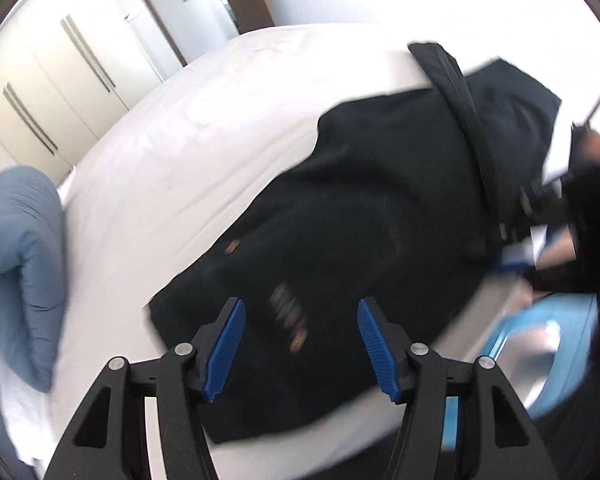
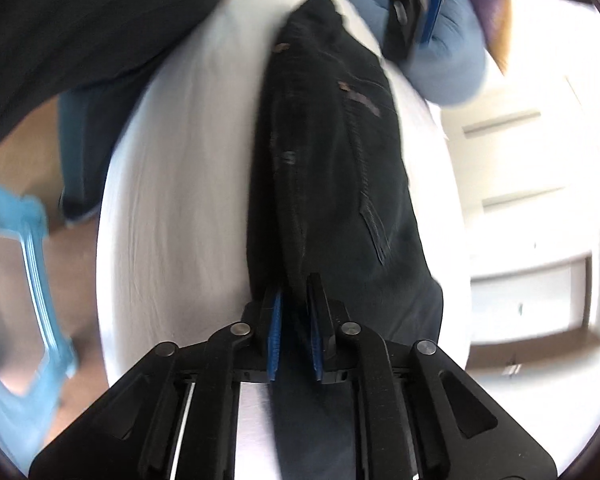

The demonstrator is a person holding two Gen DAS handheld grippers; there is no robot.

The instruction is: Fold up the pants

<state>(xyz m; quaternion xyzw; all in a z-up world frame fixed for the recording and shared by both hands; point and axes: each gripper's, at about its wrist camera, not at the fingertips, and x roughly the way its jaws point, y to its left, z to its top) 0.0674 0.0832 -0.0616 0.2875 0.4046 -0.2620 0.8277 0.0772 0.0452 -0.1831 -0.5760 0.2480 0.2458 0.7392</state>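
Note:
Black pants [image 1: 360, 216] lie on a white bed [image 1: 188, 132], waist end with rivets and a label near my left gripper [image 1: 300, 312]. The left gripper is open and empty, its blue pads [image 1: 228, 344] spread just above the waist. In the right wrist view the pants [image 2: 340, 168] run away from me, and my right gripper [image 2: 294, 292] is shut on the near end of the fabric, which is pinched between the blue pads [image 2: 275, 332]. The left gripper [image 2: 416, 4] shows at the far end. The right gripper [image 1: 580, 200] shows at the right edge of the left wrist view.
A blue duvet [image 1: 16, 260] is bunched on the bed's left end. White wardrobe doors [image 1: 60, 80] stand behind the bed. A light blue plastic stool [image 2: 16, 280] stands on the wooden floor [image 2: 16, 140] beside the bed. The person's dark clothing [image 2: 80, 20] fills the top left.

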